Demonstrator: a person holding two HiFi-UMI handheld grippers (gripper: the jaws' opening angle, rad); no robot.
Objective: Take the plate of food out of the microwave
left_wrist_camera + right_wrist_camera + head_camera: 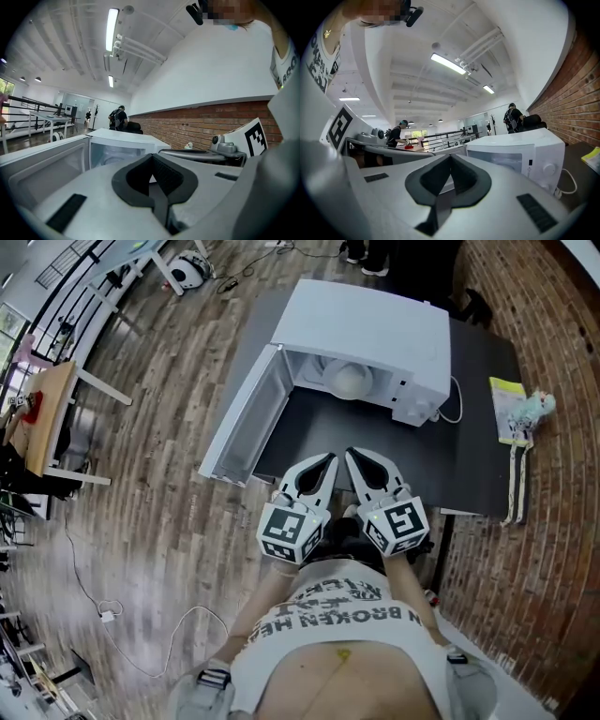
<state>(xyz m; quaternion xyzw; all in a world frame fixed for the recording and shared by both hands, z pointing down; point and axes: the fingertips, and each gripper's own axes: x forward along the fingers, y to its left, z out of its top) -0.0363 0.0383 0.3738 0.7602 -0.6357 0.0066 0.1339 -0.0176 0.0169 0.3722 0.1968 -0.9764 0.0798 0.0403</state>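
Note:
A white microwave [375, 334] stands on a dark table [469, 456] with its door [246, 418] swung open to the left. Inside the cavity I see a pale rounded shape, the plate of food [350, 381]. My left gripper [330, 458] and right gripper [352, 455] are side by side at the table's near edge, both pointing at the microwave and short of it. Each is shut with nothing between its jaws. The left gripper view shows the microwave [117, 150] ahead past the closed jaws. In the right gripper view the microwave [520, 154] stands right of centre.
A yellow-edged booklet [507, 409] and a small toy [534, 407] lie at the table's right edge by the brick wall [553, 521]. A white cable [457, 404] loops beside the microwave. Wooden floor and other tables lie to the left; people stand far off.

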